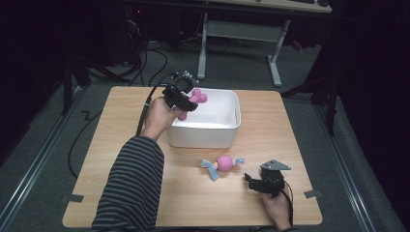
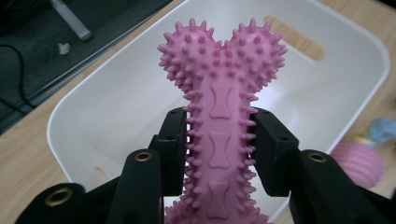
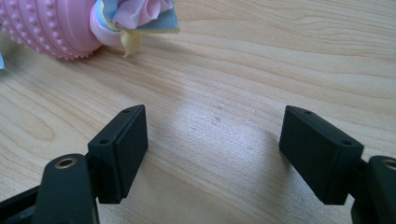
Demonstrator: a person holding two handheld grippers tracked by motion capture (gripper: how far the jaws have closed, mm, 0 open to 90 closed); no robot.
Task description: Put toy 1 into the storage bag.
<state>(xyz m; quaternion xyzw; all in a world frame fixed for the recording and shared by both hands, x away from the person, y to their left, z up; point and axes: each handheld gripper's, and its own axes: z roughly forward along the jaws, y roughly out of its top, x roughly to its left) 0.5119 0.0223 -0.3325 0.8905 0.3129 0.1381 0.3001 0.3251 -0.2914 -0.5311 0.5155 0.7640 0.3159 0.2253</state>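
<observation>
Left gripper view: unlabelled pink bone toy [image 2: 221, 135]

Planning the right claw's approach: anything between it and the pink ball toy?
No. Bare wood lies between the open right claw and the ball toy, as the right gripper view shows.

A pink bone toy [image 2: 221, 121] covered in little spikes, with small bone shapes pressed into it, is seen over a white bin [image 1: 227, 126]. A pink bumpy ball [image 1: 223, 164] with light blue, yellow and pink cloth ends is seen on the light brown wooden table [image 1: 116, 140]. A sleeve [image 1: 130, 188] is striped in grey and black, and both grippers are black.
</observation>
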